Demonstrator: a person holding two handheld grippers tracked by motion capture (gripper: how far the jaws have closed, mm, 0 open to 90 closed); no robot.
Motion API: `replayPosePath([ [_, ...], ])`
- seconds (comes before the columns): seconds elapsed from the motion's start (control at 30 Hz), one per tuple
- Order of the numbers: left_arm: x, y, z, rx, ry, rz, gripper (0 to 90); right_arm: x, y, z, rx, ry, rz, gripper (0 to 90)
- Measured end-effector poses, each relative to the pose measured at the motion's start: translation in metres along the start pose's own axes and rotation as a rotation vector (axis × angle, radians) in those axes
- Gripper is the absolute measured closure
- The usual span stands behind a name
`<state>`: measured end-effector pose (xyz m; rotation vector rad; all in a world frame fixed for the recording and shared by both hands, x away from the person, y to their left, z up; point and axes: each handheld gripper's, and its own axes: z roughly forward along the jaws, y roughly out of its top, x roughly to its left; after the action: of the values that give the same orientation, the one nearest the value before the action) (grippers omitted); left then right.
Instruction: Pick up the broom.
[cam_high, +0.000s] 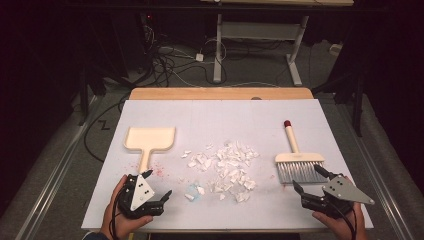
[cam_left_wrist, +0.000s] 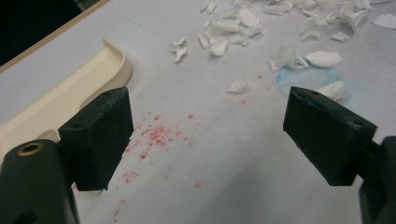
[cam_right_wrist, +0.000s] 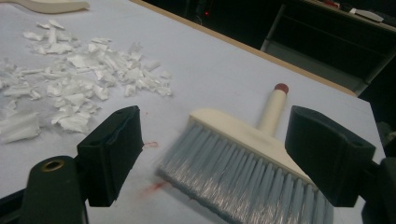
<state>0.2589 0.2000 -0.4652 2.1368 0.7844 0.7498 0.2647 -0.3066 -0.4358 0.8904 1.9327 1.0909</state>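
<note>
Scraps (cam_high: 227, 167) of white paper lie loose mid-counter, between dustpan (cam_high: 149, 139) and brush (cam_high: 299, 161).

High view: the scraps look light, thin and easily scattered, so I judge they want sweeping, not pinching; the stiff brush and pan are the things to grip, each by its handle. The left hand-held gripper (cam_high: 159, 197) sits near the pan's handle, the right hand-held gripper (cam_high: 307, 178) just short of the bristles; both are empty.
Left gripper view: jaws spread wide over bare counter (cam_left_wrist: 224, 158) flecked with red, pan (cam_left_wrist: 70, 91) at one side, scraps (cam_left_wrist: 243, 28) beyond.
Right gripper view: jaws wide apart, brush (cam_right_wrist: 243, 158) between and ahead, its soft bristles nearest, its slim red-tipped handle farther off.
</note>
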Motion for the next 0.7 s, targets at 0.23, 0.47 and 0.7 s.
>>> replayPosePath([
  [0.23,0.000,0.002,0.001,-0.010,-0.002,-0.002,15.4,-0.001,-0.002,-0.002,0.019,-0.024,0.002,19.9],
  [0.47,-0.005,0.006,0.003,-0.019,-0.029,0.017,15.4,-0.006,0.000,-0.002,0.049,-0.071,-0.016,20.2],
  [0.7,-0.007,0.005,0.004,-0.005,-0.035,0.023,15.4,-0.029,0.008,0.023,0.140,-0.107,0.042,20.4],
])
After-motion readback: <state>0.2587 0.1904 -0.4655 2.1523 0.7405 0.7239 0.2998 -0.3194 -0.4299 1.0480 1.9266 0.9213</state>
